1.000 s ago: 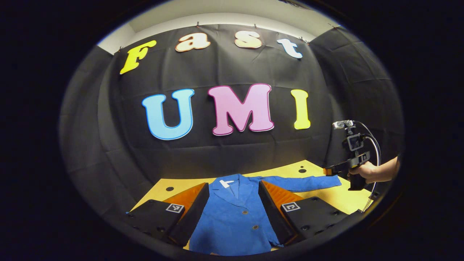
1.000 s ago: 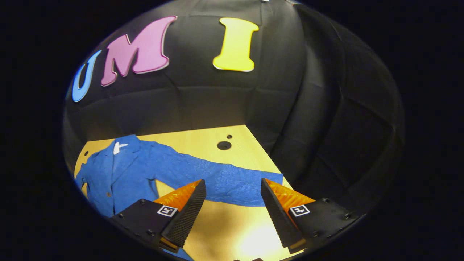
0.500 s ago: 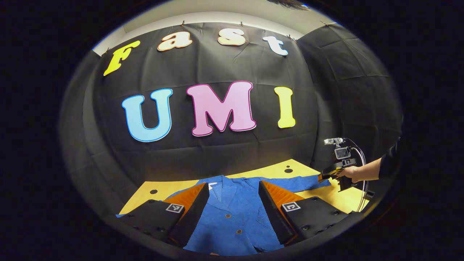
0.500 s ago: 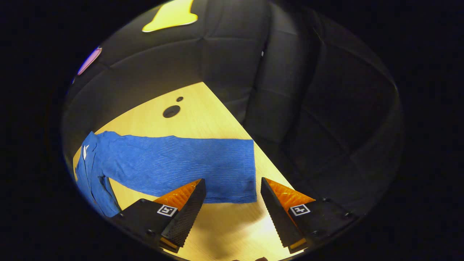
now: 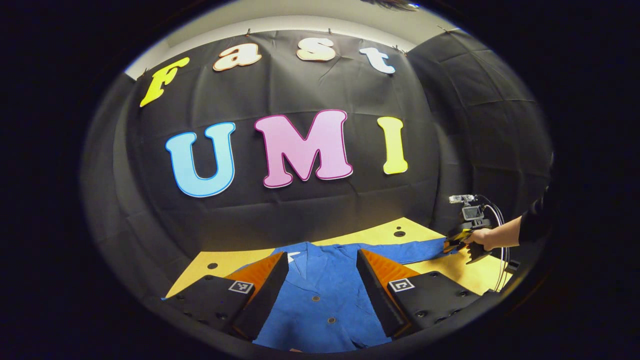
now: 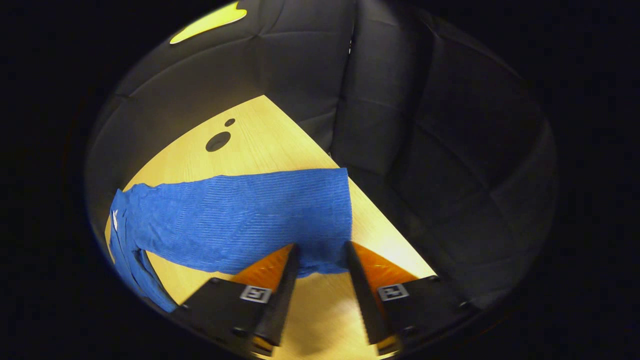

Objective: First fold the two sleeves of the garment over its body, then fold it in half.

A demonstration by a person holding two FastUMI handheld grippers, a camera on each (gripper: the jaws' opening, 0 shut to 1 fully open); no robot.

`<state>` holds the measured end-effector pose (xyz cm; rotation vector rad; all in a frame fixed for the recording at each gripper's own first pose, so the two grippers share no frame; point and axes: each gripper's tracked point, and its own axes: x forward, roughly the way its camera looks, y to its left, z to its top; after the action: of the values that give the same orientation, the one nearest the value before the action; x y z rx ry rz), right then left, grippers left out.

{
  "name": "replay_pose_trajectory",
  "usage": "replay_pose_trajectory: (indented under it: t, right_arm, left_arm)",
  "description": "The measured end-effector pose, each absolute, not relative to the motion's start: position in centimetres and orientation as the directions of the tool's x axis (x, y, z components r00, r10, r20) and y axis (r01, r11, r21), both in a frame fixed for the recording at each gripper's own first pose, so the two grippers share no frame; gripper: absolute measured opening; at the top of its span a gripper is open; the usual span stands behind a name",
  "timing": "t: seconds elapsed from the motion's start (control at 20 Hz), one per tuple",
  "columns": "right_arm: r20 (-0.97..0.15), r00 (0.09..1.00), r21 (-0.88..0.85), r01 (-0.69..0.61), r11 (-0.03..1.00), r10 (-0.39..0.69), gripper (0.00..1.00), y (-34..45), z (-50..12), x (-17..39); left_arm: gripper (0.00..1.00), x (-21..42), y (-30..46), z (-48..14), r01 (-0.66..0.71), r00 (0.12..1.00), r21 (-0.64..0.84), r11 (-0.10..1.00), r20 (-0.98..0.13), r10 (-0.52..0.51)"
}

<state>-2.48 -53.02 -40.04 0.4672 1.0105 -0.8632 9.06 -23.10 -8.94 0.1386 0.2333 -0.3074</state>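
Lying flat on the yellow table point(image 5: 465, 275), the blue jacket point(image 5: 325, 305) faces front-up w/ buttons showing. Its sleeve point(image 6: 240, 217) stretches out sideways across the tabletop, cuff near the table's edge.

Right gripper point(image 6: 321, 265) sits low at the cuff end, fingers part-closed, a gap between them; cuff's lower edge lies in that gap, but can't tell if the fingers press it yet. In the left gripper view the same gripper point(image 5: 452, 245) is at the sleeve's far end, a hand point(image 5: 480, 239) holding it.

Left gripper point(image 5: 322, 280) hovers over the jacket body, jaws spread wide, grasping nothing.
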Motion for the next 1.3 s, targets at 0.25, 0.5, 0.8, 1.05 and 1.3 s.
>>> replay_pose_trajectory:
  t: [0.25, 0.5, 0.8, 1.05, 1.3]
  right_arm:
    - [-0.883, 0.267, 0.005, 0.828, 0.560, -0.386, 0.18, -52.8, -39.7, -1.8]
    - [-0.877, 0.328, 0.044, 0.783, 0.620, -0.352, 0.01, -52.7, -39.4, -1.5]
    - [-0.806, 0.472, 0.113, 0.715, 0.690, -0.357, 0.01, -49.2, -34.6, 3.4]
    - [-0.750, 0.609, 0.159, 0.545, 0.823, -0.259, 0.01, -41.9, -28.3, 11.2]
    - [-0.706, 0.703, 0.260, 0.364, 0.894, -0.081, 0.00, -29.8, -24.3, 18.6]
  left_arm:
    - [0.80, 9.0, -22.8, -9.4, 0.312, 0.925, 0.088, 0.946, -0.257, -0.281]
    - [0.80, 9.4, -21.6, -9.9, 0.283, 0.929, 0.072, 0.956, -0.268, -0.255]
    - [0.80, 9.2, -20.5, -9.8, 0.263, 0.935, 0.065, 0.962, -0.261, -0.238]
    - [0.80, 8.6, -17.7, -10.3, 0.193, 0.948, 0.035, 0.980, -0.265, -0.177]
    - [0.80, 7.3, -13.2, -10.6, 0.087, 0.961, 0.025, 0.996, -0.264, -0.077]
